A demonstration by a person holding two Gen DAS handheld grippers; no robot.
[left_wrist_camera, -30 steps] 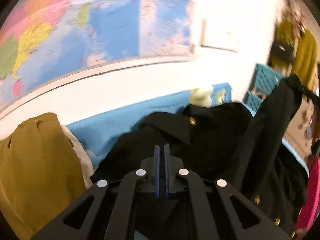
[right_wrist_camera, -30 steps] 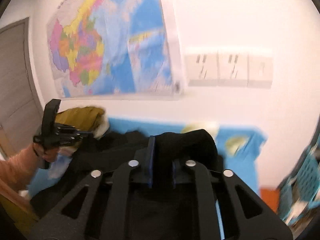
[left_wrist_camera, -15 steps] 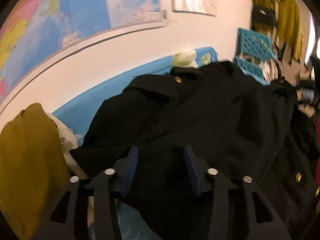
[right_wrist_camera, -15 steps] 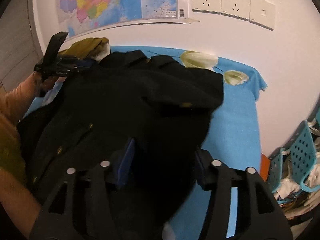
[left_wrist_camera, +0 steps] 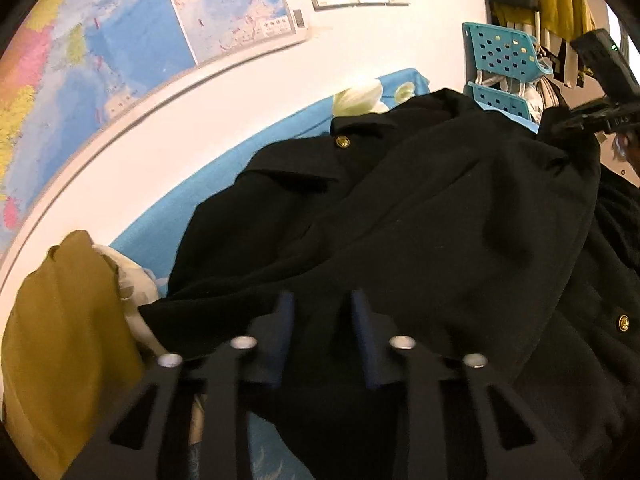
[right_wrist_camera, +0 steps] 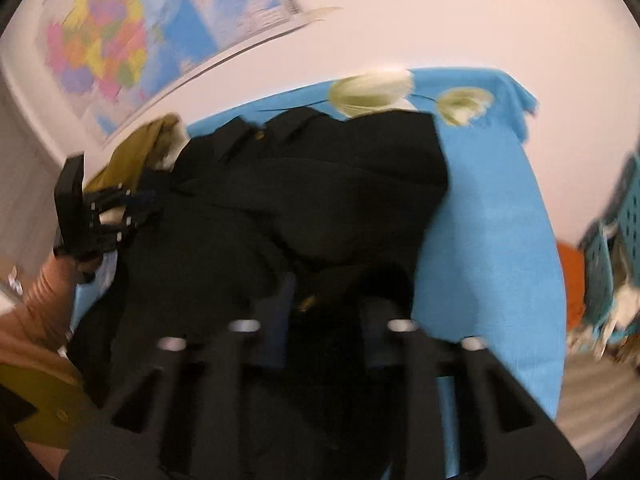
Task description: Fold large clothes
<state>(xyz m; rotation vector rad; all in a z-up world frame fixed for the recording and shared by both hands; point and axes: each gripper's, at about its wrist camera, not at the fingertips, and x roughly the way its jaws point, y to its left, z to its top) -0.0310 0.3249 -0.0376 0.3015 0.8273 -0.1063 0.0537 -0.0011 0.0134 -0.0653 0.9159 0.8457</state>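
A black coat [left_wrist_camera: 420,232] with gold buttons lies heaped over a blue cloth [right_wrist_camera: 492,216] printed with pale flowers, filling the middle and right of the left wrist view and the centre of the right wrist view. The left gripper [left_wrist_camera: 322,332] sits at the bottom centre of its frame. Its jaws have just been closing and now stand a narrow way apart, with a fold of the coat between the blue pads; whether the pads press on it I cannot tell. The right gripper [right_wrist_camera: 328,312] is at the bottom centre of its blurred frame. Its jaws have also just been closing, with dark coat fabric between them, and the grip is too blurred to judge. A mustard garment [left_wrist_camera: 60,344] lies at the lower left. A map [left_wrist_camera: 132,28] hangs on the wall at the upper left.
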